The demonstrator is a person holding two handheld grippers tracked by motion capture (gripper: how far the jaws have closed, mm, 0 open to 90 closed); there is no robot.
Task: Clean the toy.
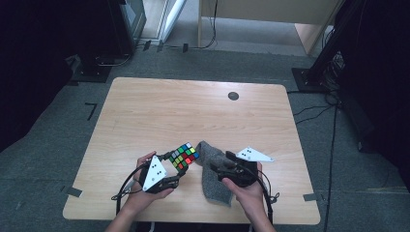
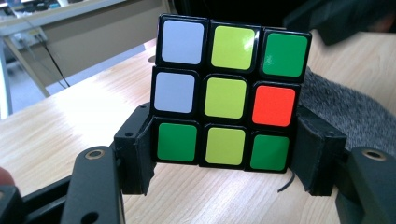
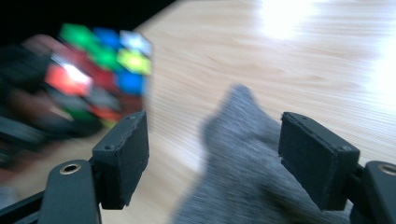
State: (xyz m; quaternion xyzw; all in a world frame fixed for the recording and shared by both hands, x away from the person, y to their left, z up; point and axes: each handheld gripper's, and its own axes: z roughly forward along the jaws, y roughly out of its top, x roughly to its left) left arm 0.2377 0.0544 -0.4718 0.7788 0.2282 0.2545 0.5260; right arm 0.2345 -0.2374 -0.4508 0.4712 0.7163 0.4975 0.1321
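A scrambled Rubik's cube [image 1: 183,155] is held just above the wooden table [image 1: 193,111], near its front edge. My left gripper [image 1: 177,164] is shut on it. In the left gripper view the pads clamp the cube [image 2: 226,95] by its lower row, and the facing side shows yellow, green, white and orange stickers. A grey cloth [image 1: 212,186] lies crumpled to the right of the cube. My right gripper [image 1: 216,167] hovers over the cloth [image 3: 238,158], jaws open and spread to either side of it, with no pad pressing on it. The cube [image 3: 98,79] appears blurred at the upper left of the right gripper view.
A small dark round disc [image 1: 233,95] sits at the table's far side. Grey carpet surrounds the table, with stands, cables [image 1: 314,113] and a wooden desk [image 1: 270,19] beyond it.
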